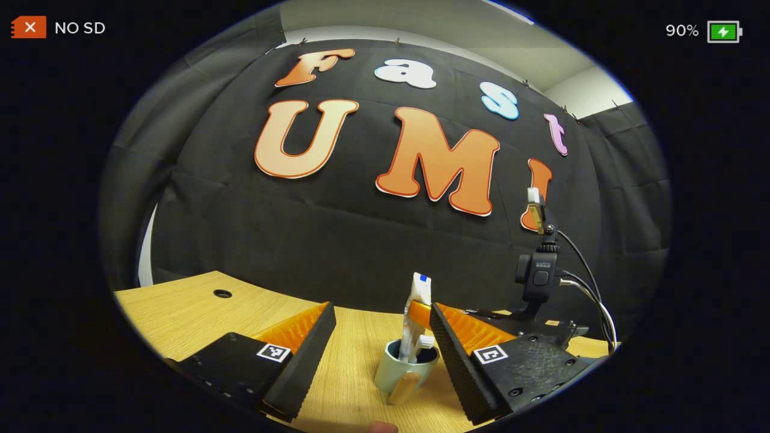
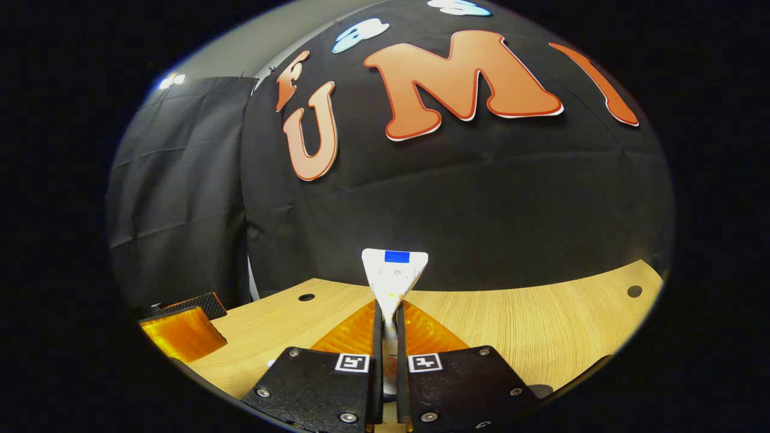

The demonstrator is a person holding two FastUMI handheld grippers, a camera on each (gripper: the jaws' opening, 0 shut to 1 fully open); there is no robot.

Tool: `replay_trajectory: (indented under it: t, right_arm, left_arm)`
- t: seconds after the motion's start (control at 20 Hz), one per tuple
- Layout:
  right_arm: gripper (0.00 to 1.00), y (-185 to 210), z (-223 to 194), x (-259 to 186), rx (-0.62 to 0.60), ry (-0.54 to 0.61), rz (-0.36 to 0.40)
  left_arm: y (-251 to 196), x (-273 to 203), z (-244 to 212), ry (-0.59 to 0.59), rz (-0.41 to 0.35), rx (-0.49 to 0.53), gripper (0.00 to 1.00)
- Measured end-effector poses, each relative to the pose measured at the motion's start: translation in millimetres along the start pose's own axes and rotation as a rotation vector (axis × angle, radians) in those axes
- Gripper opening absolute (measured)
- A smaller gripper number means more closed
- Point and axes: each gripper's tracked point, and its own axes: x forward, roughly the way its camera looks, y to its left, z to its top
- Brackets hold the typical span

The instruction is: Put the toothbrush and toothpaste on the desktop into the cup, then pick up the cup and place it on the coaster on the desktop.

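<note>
Wooden desk [image 1: 192, 313] spread under both claws. Left claw [image 1: 379, 343] wide open, holding nothing, its two black ribbed fingers far apart. Between those fingers, a little ahead: pale green cup [image 1: 404, 370] standing upright on the desk, toothbrush [image 1: 425, 343] inside. Right claw [image 2: 388, 361] closed tight on the white toothpaste tube [image 2: 394, 273], tube upright, flat end up above the fingertips.

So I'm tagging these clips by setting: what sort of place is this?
Likely a staged recording booth, not a home. Black cloth hangs as the wall behind a wooden desktop, a small camera on a stand with cables faces the desk, and a cup holds toothpaste as a household prop.
</note>
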Motion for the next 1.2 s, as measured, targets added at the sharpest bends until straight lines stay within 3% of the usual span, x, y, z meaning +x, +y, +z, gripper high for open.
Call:
replay_trajectory:
  t: [0.15,0.25,0.8,0.85,1.2]
  right_arm:
    - [0.19,-8,3,-5,-0.043,0.009,-0.033]
    - [0.30,-7,4,-12,-0.051,0.024,-0.017]
    - [0.32,-21,22,-43,-0.018,-0.010,-0.020]
    - [0.37,-22,26,-47,-0.019,-0.016,-0.024]
    - [0.68,-53,60,-82,-0.034,-0.050,-0.101]
  left_arm:
    - [1,0,-4,0.008,0.004,-0.008,0.90]
    - [-1,1,-6,0.017,0.001,-0.017,0.94]
    - [-14,3,-16,0.062,-0.040,-0.032,0.94]
    - [-17,2,-19,0.076,-0.053,-0.027,0.91]
    - [-31,-3,-38,0.193,-0.078,0.021,0.95]
